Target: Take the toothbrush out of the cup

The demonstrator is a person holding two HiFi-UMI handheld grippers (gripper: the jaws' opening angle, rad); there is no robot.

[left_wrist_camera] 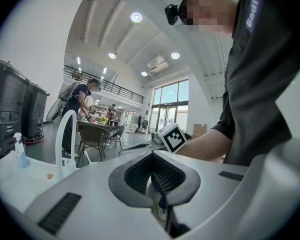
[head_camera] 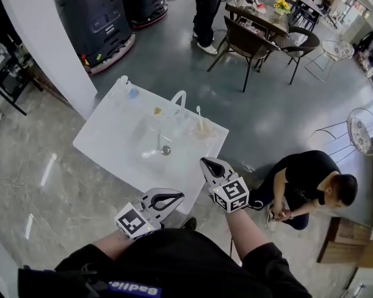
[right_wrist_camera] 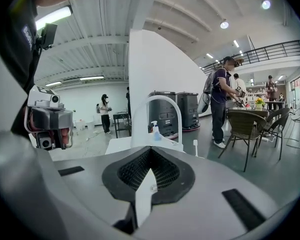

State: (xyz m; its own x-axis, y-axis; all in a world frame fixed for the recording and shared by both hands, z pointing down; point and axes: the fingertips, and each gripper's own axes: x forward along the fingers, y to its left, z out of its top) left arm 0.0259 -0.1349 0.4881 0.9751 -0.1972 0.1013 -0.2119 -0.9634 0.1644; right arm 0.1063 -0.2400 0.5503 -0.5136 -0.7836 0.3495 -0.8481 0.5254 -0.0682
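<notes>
A translucent cup [head_camera: 202, 129] stands at the far right of the white sink table [head_camera: 105, 138], with a white toothbrush [head_camera: 199, 113] upright in it. In the right gripper view the toothbrush [right_wrist_camera: 195, 147] pokes up beyond the jaws and the cup is hidden. My right gripper [head_camera: 209, 162] hovers just off the table's near edge, short of the cup, shut and empty. My left gripper [head_camera: 173, 197] is lower and to the left, off the table, also shut on nothing. Both pairs of jaws meet at their tips, the left gripper [left_wrist_camera: 151, 157] and the right gripper [right_wrist_camera: 149, 155].
A white arched faucet [head_camera: 179, 98] rises behind the basin with its drain [head_camera: 166, 149]. A blue soap bottle [head_camera: 132, 92] stands at the far left corner. A person crouches on the floor at right [head_camera: 304, 179]. Chairs and a dining table [head_camera: 261, 17] stand beyond.
</notes>
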